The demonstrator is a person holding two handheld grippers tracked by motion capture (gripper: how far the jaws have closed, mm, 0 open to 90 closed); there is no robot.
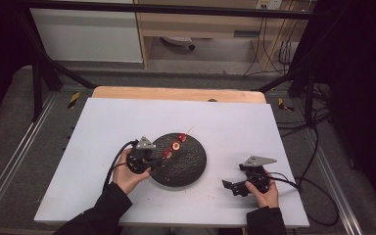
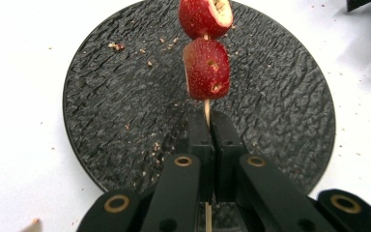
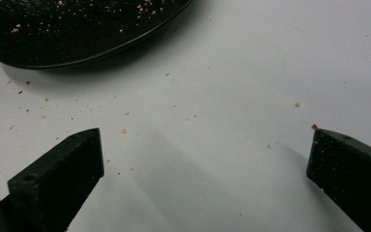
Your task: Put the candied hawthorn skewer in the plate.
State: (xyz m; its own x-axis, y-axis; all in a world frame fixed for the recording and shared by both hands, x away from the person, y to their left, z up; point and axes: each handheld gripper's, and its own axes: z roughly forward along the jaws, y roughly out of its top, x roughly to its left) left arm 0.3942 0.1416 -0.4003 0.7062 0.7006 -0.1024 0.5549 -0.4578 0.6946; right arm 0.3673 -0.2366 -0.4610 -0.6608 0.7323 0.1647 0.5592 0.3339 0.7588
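Observation:
A thin wooden skewer point(image 2: 206, 112) threaded with red fruit pieces point(image 2: 206, 69) hangs over the round black slate plate point(image 1: 188, 166). In the high view the skewer point(image 1: 175, 145) carries three red pieces and points up and to the right. My left gripper point(image 2: 206, 126) is shut on the skewer's bare lower end, at the plate's left edge point(image 1: 147, 159). My right gripper point(image 1: 232, 186) rests on the white board to the right of the plate, jaws wide apart with nothing between them point(image 3: 205, 159). The plate's rim point(image 3: 101, 53) lies beyond it.
The plate lies on a white board point(image 1: 127, 127) set on a wooden table point(image 1: 176, 93). Crumbs are scattered on the plate point(image 2: 125, 82) and on the board point(image 3: 125, 130). Black cables point(image 1: 303, 186) trail off the right side. A black frame surrounds the table.

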